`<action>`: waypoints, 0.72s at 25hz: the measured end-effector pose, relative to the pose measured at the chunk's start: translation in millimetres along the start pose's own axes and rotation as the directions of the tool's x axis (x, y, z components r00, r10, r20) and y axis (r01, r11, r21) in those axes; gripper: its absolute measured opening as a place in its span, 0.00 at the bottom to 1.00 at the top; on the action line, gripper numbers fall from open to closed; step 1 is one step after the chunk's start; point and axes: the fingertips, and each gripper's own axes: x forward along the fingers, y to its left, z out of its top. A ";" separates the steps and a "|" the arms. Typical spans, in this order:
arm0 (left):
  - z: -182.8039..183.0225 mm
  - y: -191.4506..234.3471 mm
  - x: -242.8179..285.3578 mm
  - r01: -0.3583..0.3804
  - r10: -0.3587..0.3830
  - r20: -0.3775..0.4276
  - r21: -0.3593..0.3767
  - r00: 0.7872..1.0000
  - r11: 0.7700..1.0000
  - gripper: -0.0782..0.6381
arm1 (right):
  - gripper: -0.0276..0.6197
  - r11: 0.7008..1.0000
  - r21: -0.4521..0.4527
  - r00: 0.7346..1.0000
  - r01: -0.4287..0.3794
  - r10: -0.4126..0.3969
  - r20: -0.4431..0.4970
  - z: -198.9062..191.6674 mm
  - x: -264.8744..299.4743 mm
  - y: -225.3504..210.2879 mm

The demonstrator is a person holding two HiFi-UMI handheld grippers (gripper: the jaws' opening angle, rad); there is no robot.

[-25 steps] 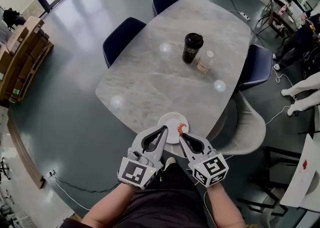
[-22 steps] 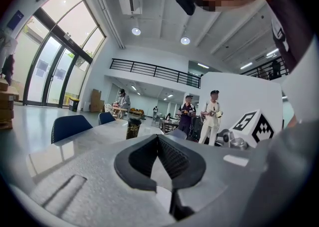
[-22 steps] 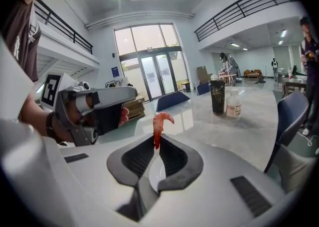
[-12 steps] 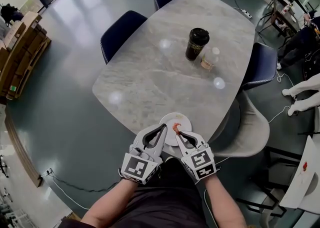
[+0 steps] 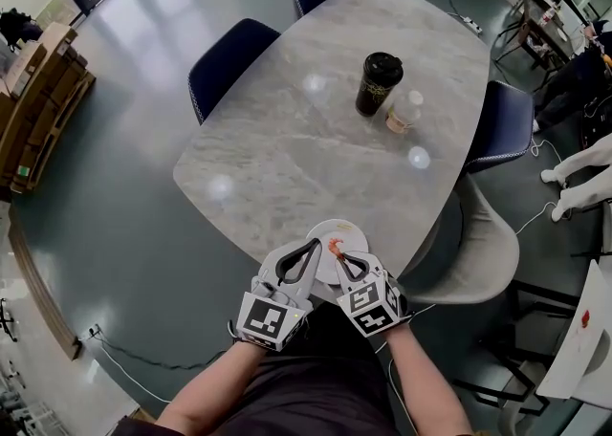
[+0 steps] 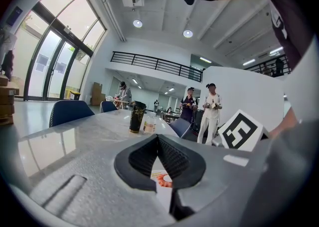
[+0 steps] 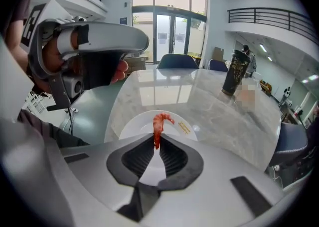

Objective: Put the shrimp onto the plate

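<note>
Left gripper [image 5: 309, 251]: jaws together, nothing in them, parked at the near-left edge of the plate [image 5: 355, 229]. Shrimp [image 7: 159, 123]: tail pinched in the right gripper [image 7: 157, 145], hanging above the plate. We'd lower toward the centre first, then part the jaws gently.

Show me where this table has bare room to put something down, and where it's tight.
The table is bare across its left and middle, between the black cup with small bottle and the plate. Crowded at the near edge: the left gripper and right gripper, holding the shrimp, meet at the plate.
</note>
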 end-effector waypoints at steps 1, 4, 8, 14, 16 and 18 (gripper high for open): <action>-1.0 -0.2 1.4 0.001 -0.001 0.000 -0.001 1.000 1.000 0.12 | 0.10 1.000 -0.008 1.000 0.001 -0.002 -0.014 -2.0 2.8 -0.9; -3.8 3.8 3.1 -0.014 0.015 -0.033 0.008 0.999 1.000 0.12 | 0.10 1.000 -0.025 0.998 -0.001 0.000 -0.058 -8.1 9.7 -1.4; -10.2 0.1 4.1 0.013 -0.012 -0.026 0.011 1.000 1.000 0.12 | 0.10 0.999 -0.037 0.995 -0.010 0.006 -0.098 -14.5 14.1 -0.8; -18.1 5.2 8.0 0.014 -0.014 -0.028 0.013 1.000 1.000 0.12 | 0.10 0.999 -0.047 0.991 -0.017 0.011 -0.131 -18.6 20.0 -2.2; -19.4 5.6 9.8 0.019 -0.018 -0.031 0.013 0.999 1.000 0.12 | 0.10 0.999 -0.049 0.990 -0.020 0.013 -0.141 -19.7 21.5 -2.2; -21.1 4.4 11.7 0.027 -0.026 -0.035 0.024 0.999 0.999 0.12 | 0.10 0.998 -0.053 0.989 -0.023 0.015 -0.147 -21.1 22.8 -1.8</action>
